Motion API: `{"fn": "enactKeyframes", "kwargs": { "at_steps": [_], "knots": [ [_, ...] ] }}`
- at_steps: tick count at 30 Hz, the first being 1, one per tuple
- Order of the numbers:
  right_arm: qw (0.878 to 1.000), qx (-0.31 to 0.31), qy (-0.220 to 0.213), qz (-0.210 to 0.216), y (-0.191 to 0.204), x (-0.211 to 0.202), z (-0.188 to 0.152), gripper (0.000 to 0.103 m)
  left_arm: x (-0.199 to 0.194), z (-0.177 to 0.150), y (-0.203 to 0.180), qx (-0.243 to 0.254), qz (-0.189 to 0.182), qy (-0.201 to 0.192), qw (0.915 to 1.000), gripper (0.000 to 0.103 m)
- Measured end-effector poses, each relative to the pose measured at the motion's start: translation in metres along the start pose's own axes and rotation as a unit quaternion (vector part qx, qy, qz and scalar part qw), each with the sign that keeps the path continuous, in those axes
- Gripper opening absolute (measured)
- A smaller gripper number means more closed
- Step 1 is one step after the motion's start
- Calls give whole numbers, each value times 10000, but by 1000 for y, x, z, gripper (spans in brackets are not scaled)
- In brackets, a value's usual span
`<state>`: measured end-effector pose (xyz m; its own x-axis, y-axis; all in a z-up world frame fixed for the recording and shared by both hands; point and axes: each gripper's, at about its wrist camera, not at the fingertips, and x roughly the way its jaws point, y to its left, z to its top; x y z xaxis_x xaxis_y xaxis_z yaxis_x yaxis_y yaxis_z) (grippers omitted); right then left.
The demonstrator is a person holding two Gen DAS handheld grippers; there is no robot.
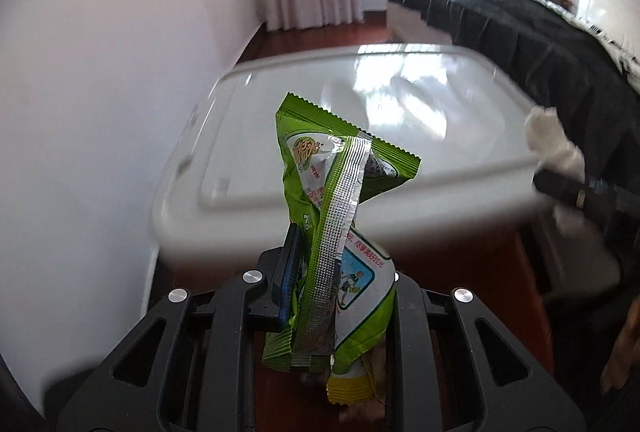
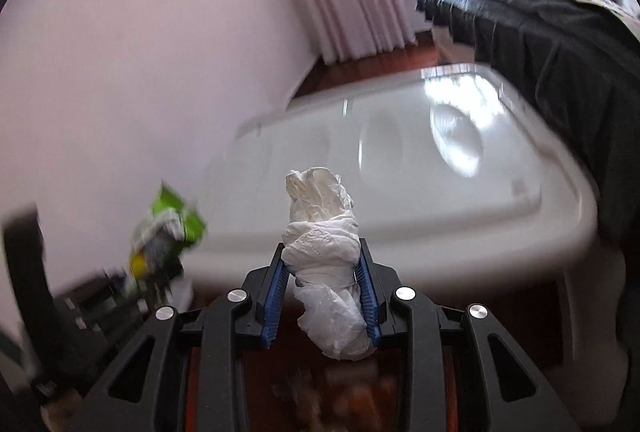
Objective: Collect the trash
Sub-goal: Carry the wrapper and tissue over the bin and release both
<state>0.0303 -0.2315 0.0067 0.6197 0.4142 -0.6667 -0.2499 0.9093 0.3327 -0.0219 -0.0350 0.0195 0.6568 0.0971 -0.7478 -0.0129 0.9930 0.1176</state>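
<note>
Left tongs (image 1: pixel 340 272) squeeze green wrapper (image 1: pixel 332 192); right tongs (image 2: pixel 324 280) squeeze tissue wad (image 2: pixel 324 232). Loose tissue may slip, fall.

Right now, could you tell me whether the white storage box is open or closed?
Closed: the white storage box has its lid lying flat across the top, rim to rim.
</note>
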Motion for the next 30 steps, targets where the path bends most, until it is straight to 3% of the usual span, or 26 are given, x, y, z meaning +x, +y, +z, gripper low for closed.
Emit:
{"fn": "enactKeyframes", "kwargs": {
  "at_steps": [5, 10, 15, 25, 27, 28, 29, 30],
  "knots": [
    [9976, -219, 430, -499, 13, 1, -72, 33, 0, -69, 2, -250, -81, 386, 9989, 21],
    [9936, -159, 823, -760, 6, 19, -91, 33, 31, -100, 1, -281, -301, 975, 9944, 21],
    [9890, -145, 1162, -900, -1, 37, -100, 33, 57, -108, 2, -421, -374, 1381, 9888, 21],
    [9857, -180, 1417, -891, 2, 48, -114, 34, 70, -103, -10, -308, -391, 1469, 9879, 22],
    [9856, -155, 1422, -899, 2, 48, -116, 40, 69, -103, -11, -318, -473, 1483, 9873, 32],
    [9854, -131, 1422, -931, 3, 51, -112, 49, 69, -103, -9, -310, -452, 1482, 9874, 54],
    [9854, -104, 1385, -989, 2, 50, -111, 68, 68, -102, -11, -305, -371, 1462, 9881, 79],
    [9861, -64, 1233, -1109, 1, 47, -107, 74, 65, -102, -8, -311, -292, 1378, 9895, 85]
  ]
}}
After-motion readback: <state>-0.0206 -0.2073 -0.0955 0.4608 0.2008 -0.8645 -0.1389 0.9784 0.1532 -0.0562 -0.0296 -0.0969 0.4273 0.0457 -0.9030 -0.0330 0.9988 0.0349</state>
